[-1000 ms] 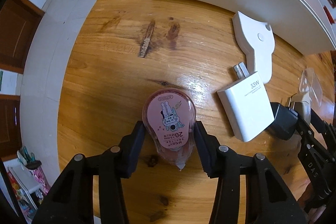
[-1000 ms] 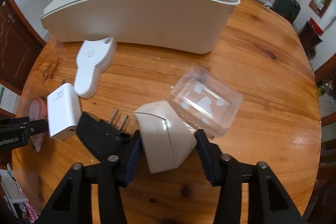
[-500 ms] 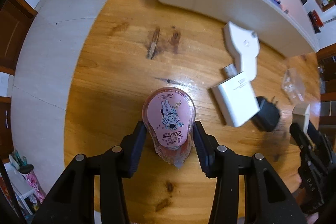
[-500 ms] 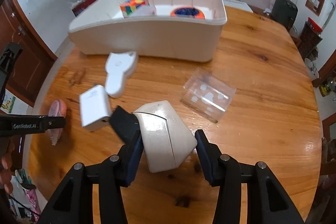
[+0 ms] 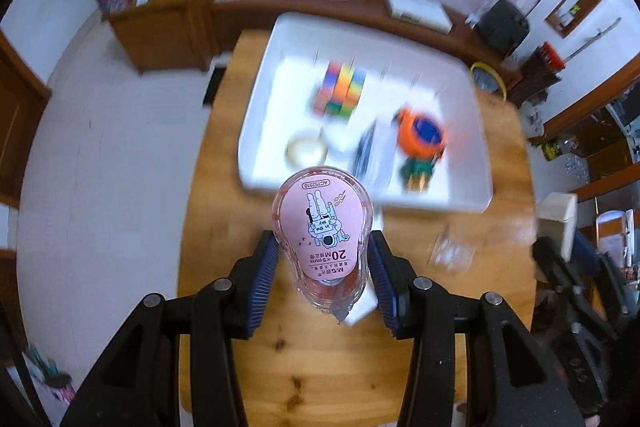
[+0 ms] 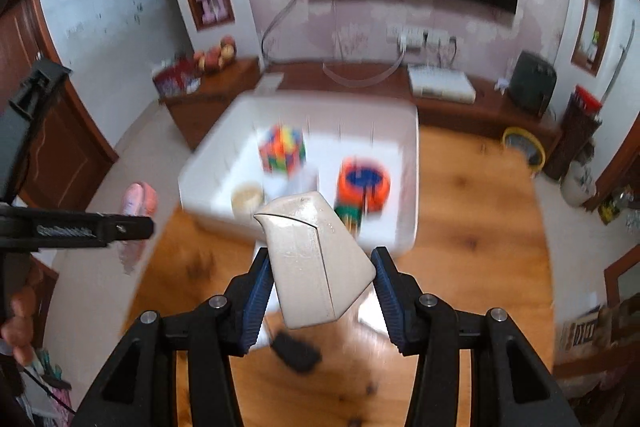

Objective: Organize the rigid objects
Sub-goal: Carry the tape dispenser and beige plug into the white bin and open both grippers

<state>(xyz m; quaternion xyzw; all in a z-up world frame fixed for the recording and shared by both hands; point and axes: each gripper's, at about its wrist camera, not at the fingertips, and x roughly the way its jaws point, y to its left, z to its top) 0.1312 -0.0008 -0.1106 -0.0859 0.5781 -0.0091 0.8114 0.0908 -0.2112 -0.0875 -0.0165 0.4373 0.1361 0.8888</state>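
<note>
Motion blur smears the white plastic bin (image 5: 472,155) at frame centre in both views, so its contents are hard to read: one multicoloured cube (image 6: 282,148), one orange-and-blue round toy (image 6: 364,182), one pale tape ring (image 5: 306,149) and some unclear items. The left gripper (image 5: 323,269) is clamped on one pink, clear-shelled correction-tape dispenser (image 5: 321,231), held above the round wooden table (image 5: 224,211). The right gripper (image 6: 321,289) is clamped on one beige wedge-shaped plastic adapter (image 6: 316,259), also held above the table, before the bin. One black charger (image 6: 297,351) lies blurred below it.
</note>
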